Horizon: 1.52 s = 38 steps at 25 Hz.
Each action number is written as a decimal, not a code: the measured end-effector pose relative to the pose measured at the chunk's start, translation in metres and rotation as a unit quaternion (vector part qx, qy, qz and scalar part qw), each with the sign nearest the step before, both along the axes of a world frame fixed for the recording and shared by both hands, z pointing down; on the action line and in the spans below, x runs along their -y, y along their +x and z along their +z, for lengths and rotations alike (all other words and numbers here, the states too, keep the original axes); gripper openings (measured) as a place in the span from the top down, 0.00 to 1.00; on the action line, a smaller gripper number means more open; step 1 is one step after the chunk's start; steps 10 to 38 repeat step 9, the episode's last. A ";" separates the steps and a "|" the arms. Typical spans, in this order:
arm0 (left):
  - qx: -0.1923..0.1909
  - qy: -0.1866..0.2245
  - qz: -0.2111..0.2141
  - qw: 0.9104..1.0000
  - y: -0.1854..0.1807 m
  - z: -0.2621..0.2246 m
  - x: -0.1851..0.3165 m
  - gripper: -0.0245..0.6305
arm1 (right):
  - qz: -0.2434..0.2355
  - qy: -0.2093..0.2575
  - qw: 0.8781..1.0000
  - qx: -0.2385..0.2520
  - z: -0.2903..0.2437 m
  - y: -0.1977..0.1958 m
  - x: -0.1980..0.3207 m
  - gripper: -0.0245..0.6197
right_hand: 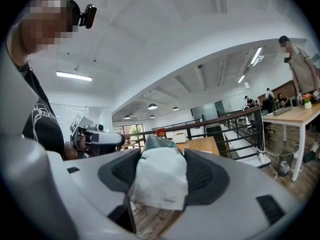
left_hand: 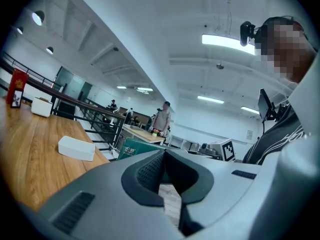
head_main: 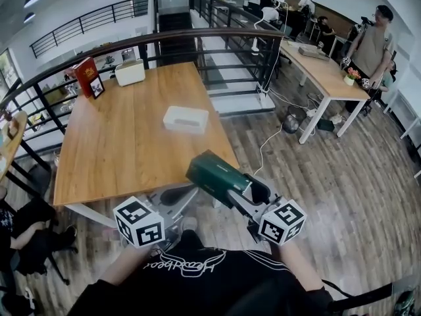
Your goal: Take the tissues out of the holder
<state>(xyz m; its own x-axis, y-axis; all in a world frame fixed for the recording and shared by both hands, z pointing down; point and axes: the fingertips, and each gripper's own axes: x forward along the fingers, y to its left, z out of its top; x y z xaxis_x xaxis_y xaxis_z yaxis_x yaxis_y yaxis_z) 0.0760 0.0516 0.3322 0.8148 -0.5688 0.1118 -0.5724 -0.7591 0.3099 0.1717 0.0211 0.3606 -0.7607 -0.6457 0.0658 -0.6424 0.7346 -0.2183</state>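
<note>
A dark green tissue pack (head_main: 214, 173) hangs in the air just off the wooden table's (head_main: 118, 150) near right corner, and my right gripper (head_main: 248, 188) is shut on it. In the right gripper view the pack's white end (right_hand: 160, 181) fills the space between the pads of that gripper (right_hand: 161, 154). My left gripper (head_main: 176, 195) is low beside the pack, and in its own view this gripper (left_hand: 164, 154) has its jaw tips touching, shut on nothing. The green pack (left_hand: 134, 146) shows just beyond them. A white tissue holder (head_main: 185, 118) lies flat on the table, also seen as a white holder (left_hand: 76, 148).
A red box (head_main: 85, 76) and a white box (head_main: 129, 72) stand at the table's far left. A black railing (head_main: 197, 41) runs behind it. A white table (head_main: 322, 71) with people (head_main: 371, 41) around it is at the back right. Cables (head_main: 270, 137) trail over the wooden floor.
</note>
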 end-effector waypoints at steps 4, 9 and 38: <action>0.001 0.000 -0.003 1.000 0.001 -0.004 -0.002 0.94 | -0.004 0.000 1.000 0.003 -0.004 0.000 -0.001 0.53; 0.001 0.000 -0.004 1.000 0.003 -0.004 -0.002 0.94 | -0.006 0.001 1.000 0.005 -0.005 0.001 -0.001 0.53; 0.001 0.000 -0.004 1.000 0.003 -0.004 -0.002 0.94 | -0.006 0.001 1.000 0.005 -0.005 0.001 -0.001 0.53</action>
